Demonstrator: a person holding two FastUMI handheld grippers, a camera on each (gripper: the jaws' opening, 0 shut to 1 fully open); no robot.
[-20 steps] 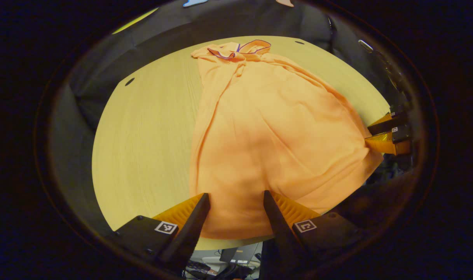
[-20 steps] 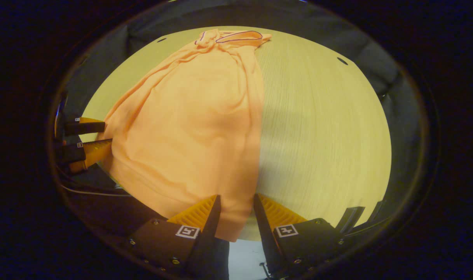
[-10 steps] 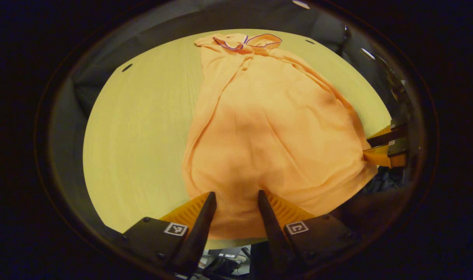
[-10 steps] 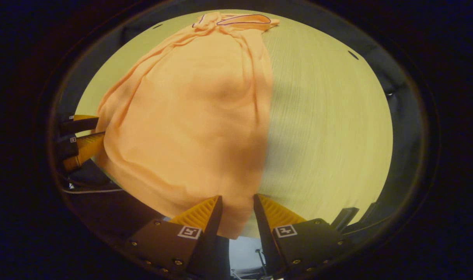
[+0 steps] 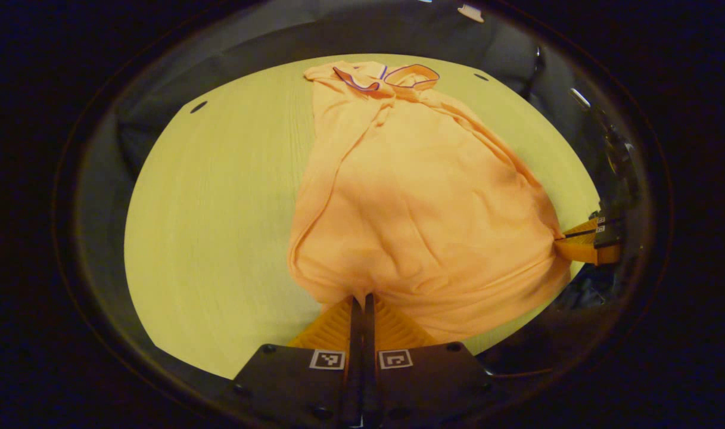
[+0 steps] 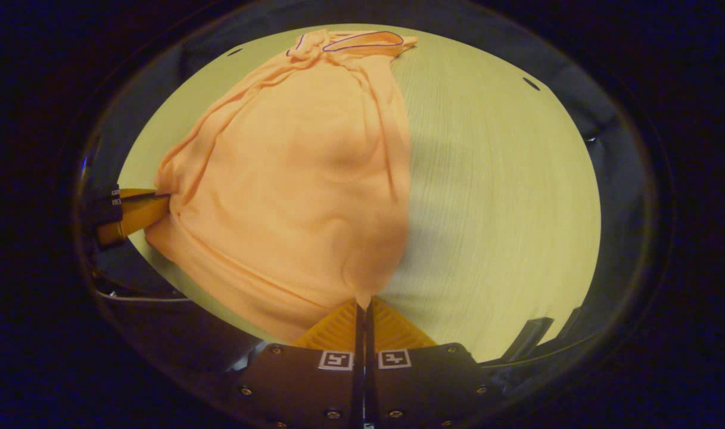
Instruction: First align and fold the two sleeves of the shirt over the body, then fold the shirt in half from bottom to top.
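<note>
An orange shirt point(image 5: 422, 196) lies lengthwise on the pale wooden desk point(image 5: 219, 214), collar toward the far edge, hem at the near edge. The left gripper point(image 5: 360, 298) is pressed together on the hem's left corner — cloth bunches at its tips. The right gripper point(image 6: 362, 305) pinches the hem's right corner the same way, the fabric puckering between the two.

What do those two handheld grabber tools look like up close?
Each gripper, left and right, has two tapering fingers with ribbed inner faces, mounted on a dark blocky body with round screw heads. Each finger's base carries a small square black-and-white marker.
</note>
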